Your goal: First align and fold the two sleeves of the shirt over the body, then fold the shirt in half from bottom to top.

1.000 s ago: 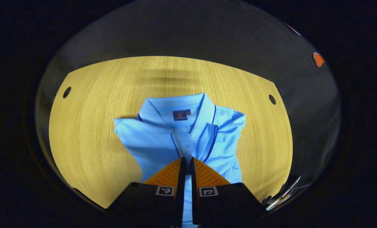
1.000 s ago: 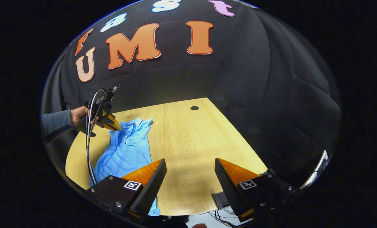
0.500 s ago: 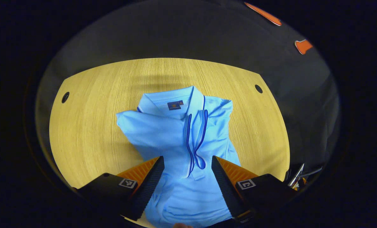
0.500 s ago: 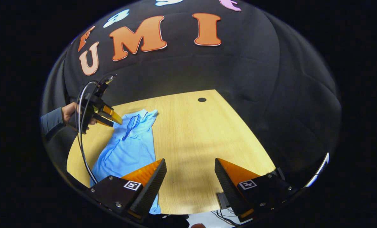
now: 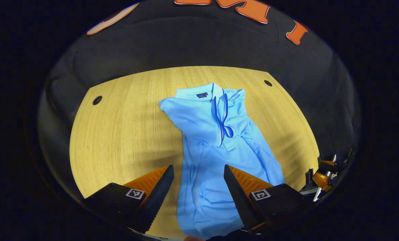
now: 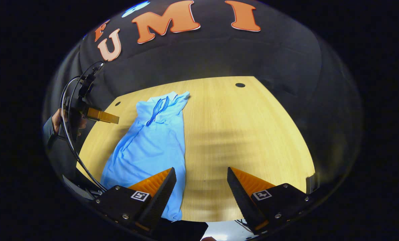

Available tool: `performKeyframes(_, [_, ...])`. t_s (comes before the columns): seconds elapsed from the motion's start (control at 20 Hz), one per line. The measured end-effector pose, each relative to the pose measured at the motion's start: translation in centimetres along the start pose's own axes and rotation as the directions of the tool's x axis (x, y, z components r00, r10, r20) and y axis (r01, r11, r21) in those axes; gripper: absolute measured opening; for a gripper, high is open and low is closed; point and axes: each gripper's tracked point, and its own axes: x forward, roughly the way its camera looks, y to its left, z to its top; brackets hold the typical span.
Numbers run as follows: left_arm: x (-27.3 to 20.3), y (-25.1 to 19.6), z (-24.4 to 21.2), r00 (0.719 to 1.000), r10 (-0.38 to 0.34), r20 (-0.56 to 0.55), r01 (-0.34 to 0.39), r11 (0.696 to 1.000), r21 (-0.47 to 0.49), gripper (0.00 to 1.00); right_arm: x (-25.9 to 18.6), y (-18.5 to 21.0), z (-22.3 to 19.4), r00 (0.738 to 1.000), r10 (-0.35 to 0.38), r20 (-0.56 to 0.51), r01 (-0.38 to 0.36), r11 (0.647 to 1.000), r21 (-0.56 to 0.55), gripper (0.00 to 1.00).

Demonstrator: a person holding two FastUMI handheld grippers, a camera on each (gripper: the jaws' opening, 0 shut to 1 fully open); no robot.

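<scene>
A light blue polo shirt [image 5: 216, 147] lies lengthwise on the wooden table [image 5: 125, 127], its collar [image 5: 199, 94] toward the far edge and its hem at the near edge. Both sleeves are folded in over the body; their dark-piped cuffs [image 5: 221, 117] lie side by side on the chest just below the collar. The lower body is narrow and wrinkled, not folded up.

In the left gripper view, the left gripper [image 5: 198, 182] hangs above the lower part of the shirt with its two fingers spread wide apart, the cloth showing between them and nothing pinched. The shirt runs from between the fingers up toward the table's far edge, nearer the far right corner than the far left one. Two small round holes [image 5: 97, 100] sit near the far corners of the table. At the right rim of this view, part of the other gripper [image 5: 323, 174] shows off the table's right edge.

In the right gripper view, the right gripper [image 6: 202, 189] is over the near edge of the table, fingers spread wide and holding nothing; its left finger [image 6: 152, 194] overlaps the shirt's hem corner in the picture, though contact cannot be told. The shirt [image 6: 152, 140] lies along the left part of the table here. Farther left, a person's hand [image 6: 60, 120] holds the left gripper above the table's left edge, a cable [image 6: 68, 140] looping down from it
</scene>
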Motion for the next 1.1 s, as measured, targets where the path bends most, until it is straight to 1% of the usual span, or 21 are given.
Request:
performKeyframes(0.05, [-0.5,0.2,-1.0,1.000,0.002,0.010,-0.002,1.000,-0.003,0.99,0.3,0.2,-0.6,1.000,0.004,-0.019,-0.004,1.000,-0.007,0.95])
performKeyframes(0.1, [-1.1,0.4,-2.4,1.000,0.008,0.014,-0.008,1.000,0.002,0.96,0.6,0.6,-1.2,0.999,0.018,-0.040,-0.018,1.000,-0.009,0.96])
performKeyframes(0.15, [-1.6,0.9,-3.9,1.000,0.024,0.008,-0.024,1.000,0.017,0.96,0.7,1.1,-2.0,0.998,0.032,-0.060,-0.033,0.999,-0.013,0.96])
performKeyframes(0.2, [-1.9,1.3,-5.8,0.999,0.039,-0.012,-0.039,0.999,0.030,0.99,0.9,1.6,-2.6,0.996,0.045,-0.080,-0.047,0.999,-0.021,0.96])
performKeyframes(0.25, [-2.1,1.4,-7.9,0.998,0.049,-0.041,-0.048,0.998,0.038,0.99,1.2,2.1,-3.3,0.993,0.056,-0.099,-0.060,0.998,-0.034,0.96])
performKeyframes(0.3, [-2.2,1.7,-9.7,0.996,0.059,-0.066,-0.056,0.997,0.044,0.96,1.4,2.4,-3.8,0.991,0.058,-0.119,-0.065,0.997,-0.051,0.96])
performKeyframes(0.35, [-2.3,1.7,-11.3,0.994,0.071,-0.086,-0.067,0.997,0.048,0.99,1.8,2.6,-4.4,0.988,0.061,-0.144,-0.071,0.995,-0.066,0.96])
performKeyframes(0.4, [-1.9,1.8,-12.9,0.991,0.080,-0.110,-0.075,0.996,0.050,0.99,2.0,2.8,-4.6,0.984,0.065,-0.164,-0.078,0.994,-0.077,0.96])
performKeyframes(0.55, [-1.9,1.5,-17.2,0.983,0.081,-0.163,-0.073,0.996,0.052,0.99,2.5,3.6,-5.8,0.977,0.078,-0.200,-0.100,0.990,-0.098,0.96])
performKeyframes(0.7, [-3.4,1.5,-21.5,0.972,0.075,-0.221,-0.065,0.997,0.051,0.99,2.4,3.7,-6.7,0.970,0.073,-0.233,-0.101,0.989,-0.112,0.96])
performKeyframes(0.9, [-4.8,0.9,-24.7,0.964,0.057,-0.260,-0.060,0.998,-0.002,0.99,1.9,4.1,-8.1,0.959,0.074,-0.275,-0.104,0.990,-0.097,0.96])
performKeyframes(0.95, [-4.9,0.8,-25.3,0.962,0.056,-0.268,-0.059,0.998,-0.005,0.96,1.9,4.3,-8.5,0.955,0.076,-0.286,-0.106,0.990,-0.094,0.96])
performKeyframes(1.0, [-4.9,0.8,-26.1,0.959,0.067,-0.275,-0.069,0.998,0.003,1.00,1.8,4.4,-9.1,0.951,0.074,-0.301,-0.107,0.990,-0.095,0.96])
performKeyframes(1.1, [-5.1,1.0,-27.7,0.951,0.078,-0.300,-0.076,0.997,0.017,0.99,1.7,4.9,-10.2,0.944,0.072,-0.323,-0.110,0.989,-0.100,0.96])
